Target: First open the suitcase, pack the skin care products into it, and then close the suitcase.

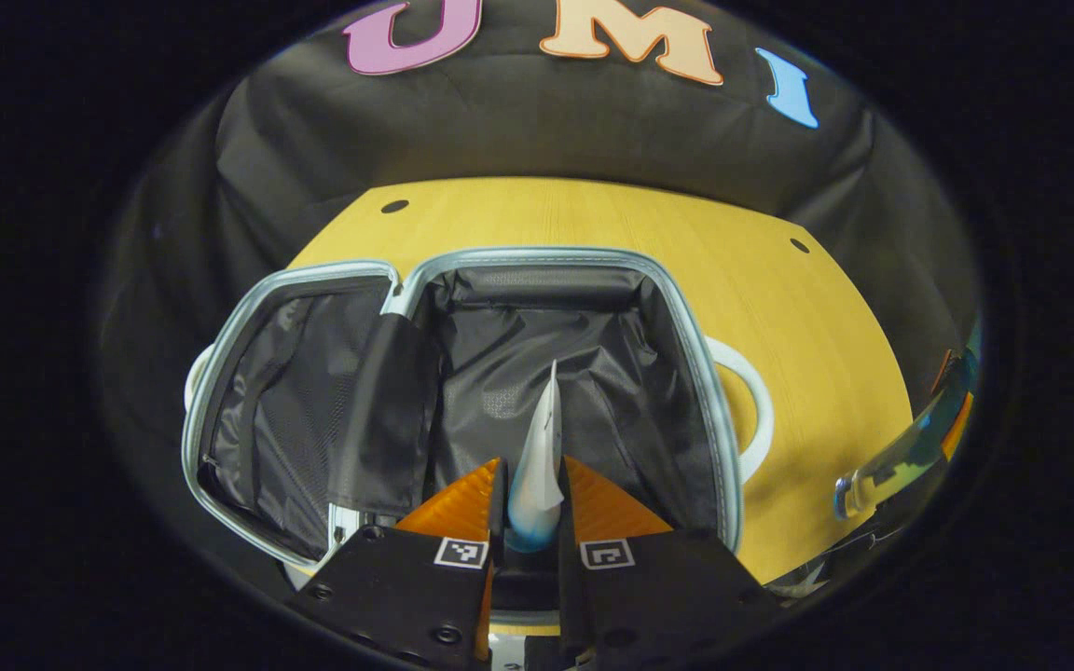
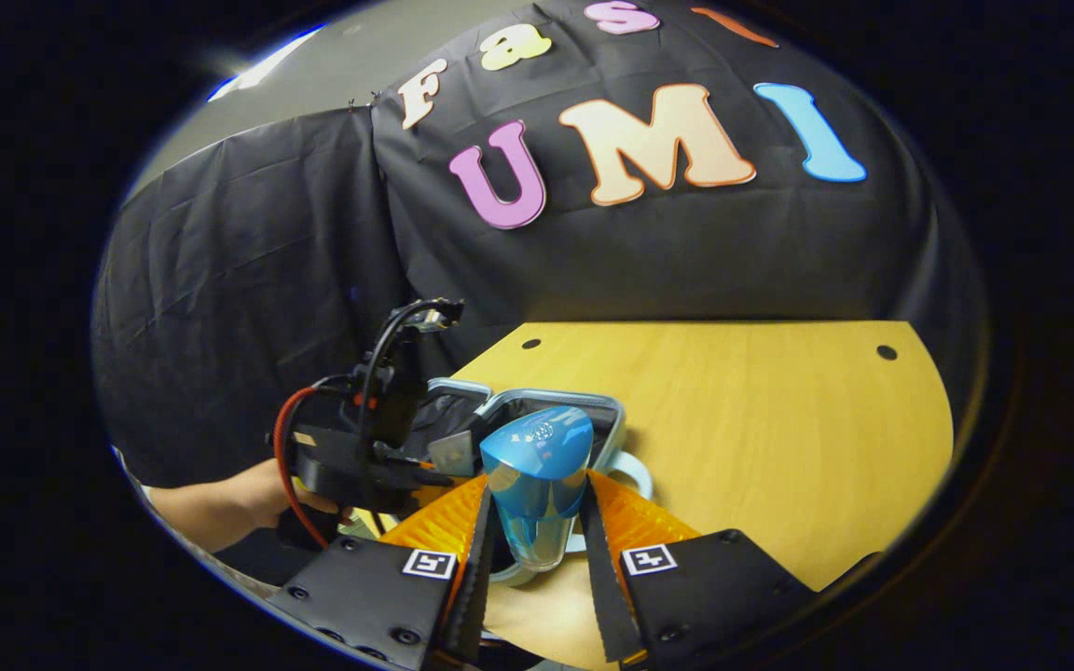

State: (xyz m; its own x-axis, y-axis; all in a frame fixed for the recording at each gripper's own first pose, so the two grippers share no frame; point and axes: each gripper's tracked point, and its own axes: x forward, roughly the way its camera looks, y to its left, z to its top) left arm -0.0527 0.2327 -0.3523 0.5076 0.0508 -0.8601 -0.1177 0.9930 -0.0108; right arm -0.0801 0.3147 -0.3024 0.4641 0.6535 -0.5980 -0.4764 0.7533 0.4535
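The suitcase point(image 1: 705, 373) lies open on the yellow table, its black lined halves side by side. In the left gripper view, my left gripper point(image 1: 534, 508) is shut on a white tube with a blue end point(image 1: 542, 466), held upright over the right half of the case. In the right gripper view, my right gripper point(image 2: 537, 522) is shut on a clear bottle with a blue cap point(image 2: 537, 466), raised above the table to the right of the suitcase point(image 2: 607, 410). The left gripper point(image 2: 360, 457) and the hand holding it show farther off, at the left, over the case.
The yellow round table point(image 2: 761, 438) stretches to the right and back, with small dark holes near its far edge. The black cloth wall stands behind it. The right gripper's bottle point(image 1: 901, 457) shows at the right edge of the left gripper view.
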